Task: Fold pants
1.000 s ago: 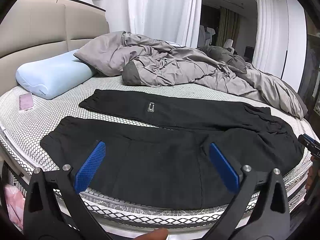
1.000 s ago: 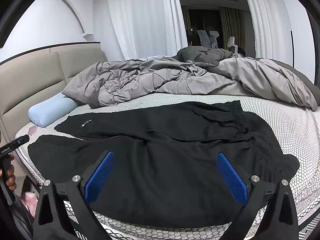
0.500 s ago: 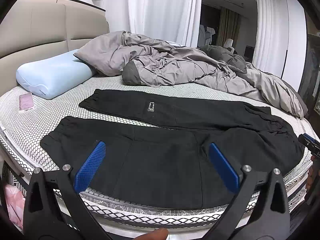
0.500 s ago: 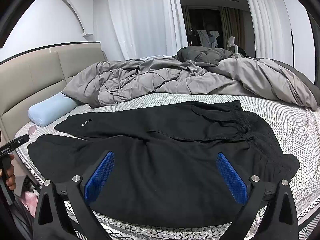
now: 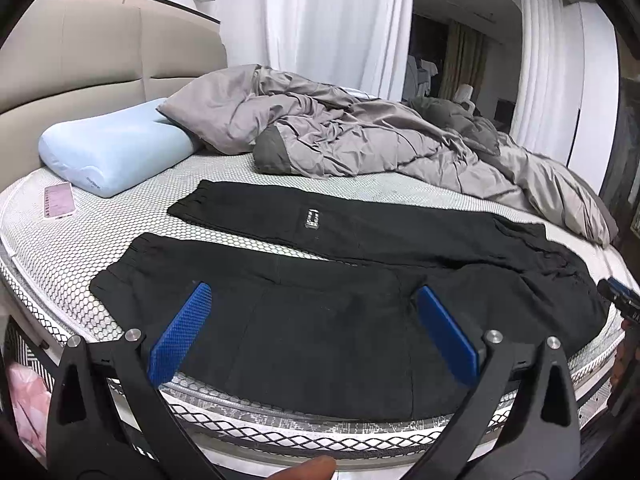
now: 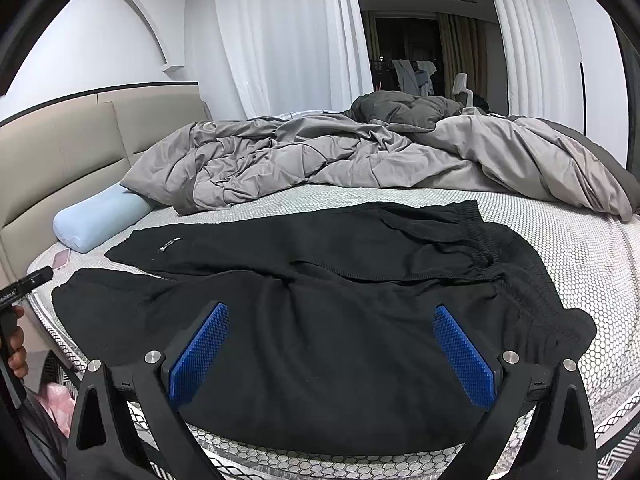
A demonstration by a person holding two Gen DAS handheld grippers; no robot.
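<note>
Looking along the left gripper, its two blue pads stand wide apart with nothing between them, hanging just above the near edge of the bed. Black pants lie spread flat on the honeycomb-patterned mattress, both legs running toward the cuffs on the left, the waistband off to the right. The far leg carries a small white label. A pale blue pillow sits by the headboard, a pink phone just beside it, and a rumpled grey duvet is heaped behind the pants. The other gripper's tip shows at the right edge.

From the right wrist view, the right gripper is likewise spread wide and holds nothing, poised over the near leg of the pants. The gathered waistband lies to the right, partly bunched. The pillow and duvet sit beyond. A hand gripping the left tool shows at the left edge.
</note>
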